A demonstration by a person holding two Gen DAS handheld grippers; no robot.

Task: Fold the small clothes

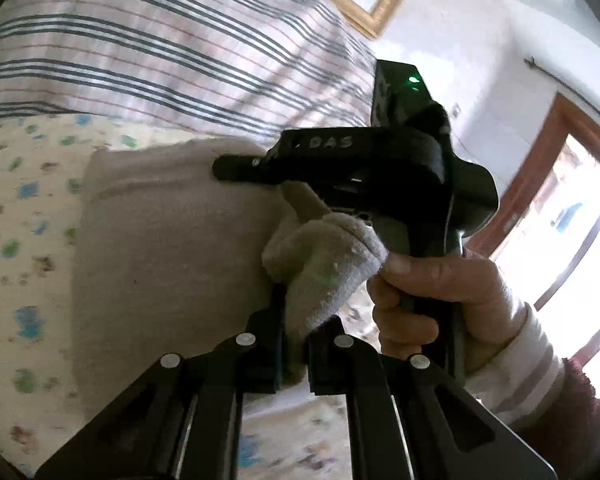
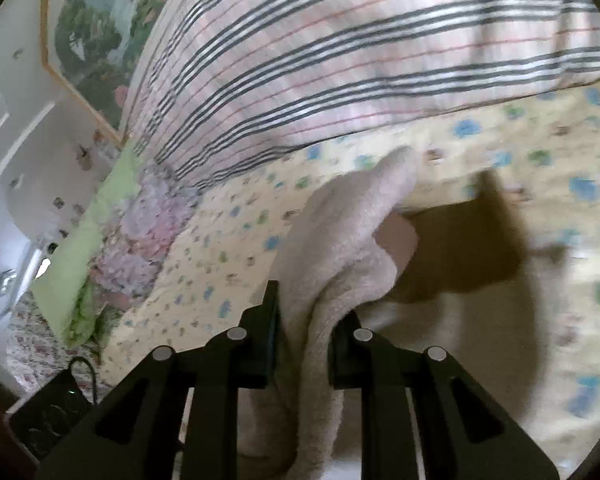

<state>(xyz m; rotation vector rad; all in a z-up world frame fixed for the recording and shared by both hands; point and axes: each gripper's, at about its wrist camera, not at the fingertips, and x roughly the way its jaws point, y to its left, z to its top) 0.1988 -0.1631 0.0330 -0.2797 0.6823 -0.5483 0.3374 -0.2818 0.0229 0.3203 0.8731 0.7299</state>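
A beige towelling garment [image 1: 172,248] hangs lifted above the yellow flower-print sheet [image 1: 24,216]. My left gripper [image 1: 296,320] is shut on a bunched edge of it. The right gripper [image 1: 236,168], held in a hand, shows in the left wrist view and pinches the garment's upper edge. In the right wrist view the right gripper [image 2: 304,320] is shut on a thick fold of the garment [image 2: 340,232], which drapes down between the fingers. The garment casts a dark shadow on the sheet [image 2: 500,320].
A striped pink and grey blanket [image 2: 340,60] lies bunched behind the sheet. A green floral pillow [image 2: 112,240] is at the left. A framed picture [image 2: 92,40] hangs on the wall. A doorway [image 1: 560,220] is at the right.
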